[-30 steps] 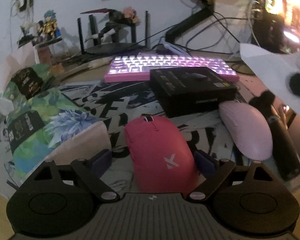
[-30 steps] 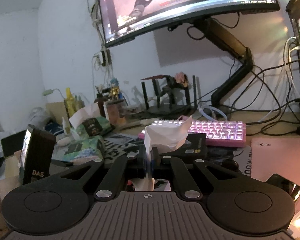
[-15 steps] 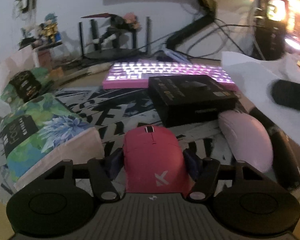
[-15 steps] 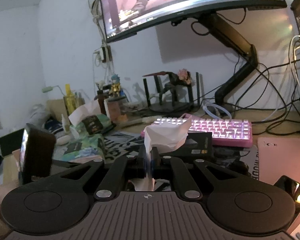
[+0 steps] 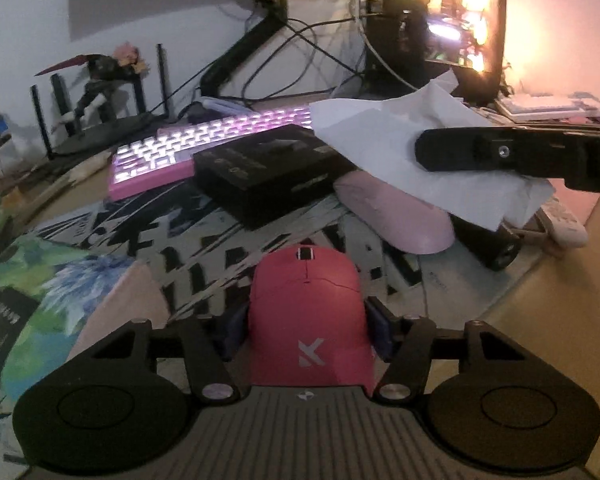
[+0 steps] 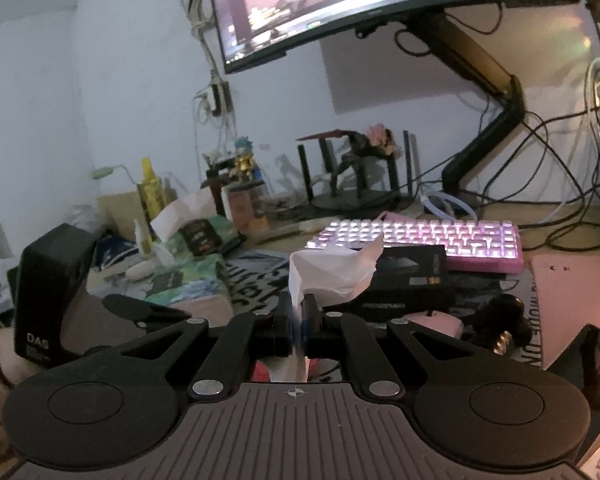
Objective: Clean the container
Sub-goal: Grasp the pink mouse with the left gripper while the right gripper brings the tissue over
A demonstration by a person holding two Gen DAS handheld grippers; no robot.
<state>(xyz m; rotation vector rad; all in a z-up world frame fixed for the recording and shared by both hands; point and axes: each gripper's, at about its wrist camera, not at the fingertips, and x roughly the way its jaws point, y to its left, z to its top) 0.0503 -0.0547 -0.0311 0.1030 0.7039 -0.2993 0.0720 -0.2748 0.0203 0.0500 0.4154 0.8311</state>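
My left gripper (image 5: 306,332) is shut on a red computer mouse (image 5: 308,320), its blue pads pressing both sides of the shell just above the patterned desk mat (image 5: 204,248). A crumpled white tissue (image 6: 332,272) is pinched in my right gripper (image 6: 297,320), which is shut on it. In the left wrist view that right gripper (image 5: 424,148) comes in from the right, its tissue (image 5: 380,140) hanging over a pale pink mouse (image 5: 396,216). No container can be picked out among the clutter.
A black box (image 5: 268,168) lies in front of a lit pink keyboard (image 5: 172,152). Floral tissue packs (image 5: 32,288) sit at the left and a black cylinder (image 5: 488,244) at the right. Figurines (image 6: 352,172), cables, a monitor (image 6: 380,0) on its arm and a glowing PC case (image 5: 452,28) fill the back.
My left gripper's fingers closed from open onto the red mouse. The view swung right, and the right gripper with its tissue moved in closer over the pink mouse.
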